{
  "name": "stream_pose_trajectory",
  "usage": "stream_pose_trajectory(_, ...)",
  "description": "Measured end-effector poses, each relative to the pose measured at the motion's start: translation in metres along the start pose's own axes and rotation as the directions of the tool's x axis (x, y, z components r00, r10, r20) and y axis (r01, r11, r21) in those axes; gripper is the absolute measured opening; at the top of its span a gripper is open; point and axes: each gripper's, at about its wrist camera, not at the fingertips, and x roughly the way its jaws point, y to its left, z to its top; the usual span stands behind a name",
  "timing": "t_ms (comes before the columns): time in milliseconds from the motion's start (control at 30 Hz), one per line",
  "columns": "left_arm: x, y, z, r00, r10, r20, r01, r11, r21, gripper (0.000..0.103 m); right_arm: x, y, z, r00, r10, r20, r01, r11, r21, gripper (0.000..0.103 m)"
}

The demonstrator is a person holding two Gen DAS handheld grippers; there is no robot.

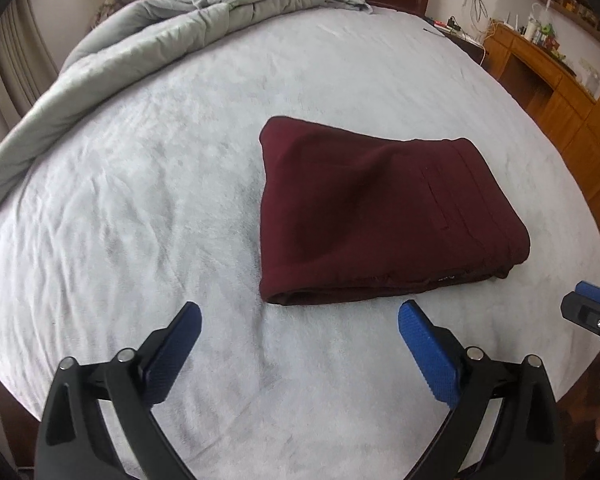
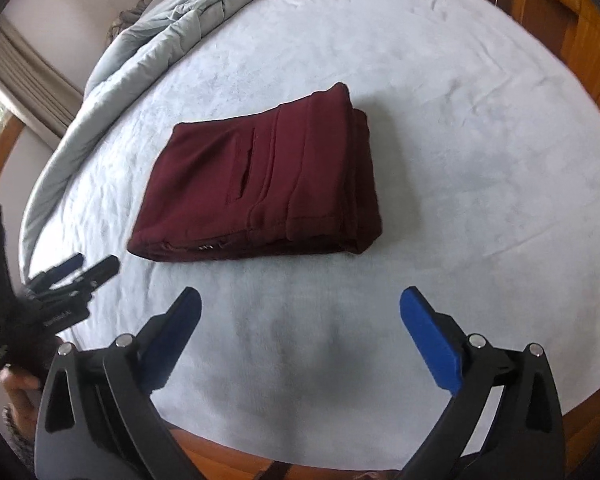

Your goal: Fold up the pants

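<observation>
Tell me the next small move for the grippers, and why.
Probably draw both back and stop. The pants already lie as a compact folded stack on the bed, edges roughly even. The left gripper and right gripper are open, empty and clear of the cloth, so no fold looks left to make.

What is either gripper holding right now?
Nothing. The left gripper and right gripper are both open over the bed, clear of the folded pants.

1 pants [image 1: 376,212], 2 tongs [image 1: 300,320], 1 duvet [image 1: 148,36]
</observation>
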Motion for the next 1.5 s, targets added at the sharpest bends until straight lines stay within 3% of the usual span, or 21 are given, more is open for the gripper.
stream_pose_trajectory(433,-0.027,0.004,-0.003,0.999,0.027,0.032,-0.025,0.998,-0.054,0.099,-0.008,0.011,-0.010,1.000,-0.019,-0.019,0.019,1.000,0.004,0.100)
stream_pose_trajectory(1500,-0.047,-0.013,-0.012,0.998,0.036,0.058,-0.035,0.999,-0.017,0.099,-0.004,0.033,-0.007,0.996,-0.086,-0.032,0.086,0.996,-0.008,0.100)
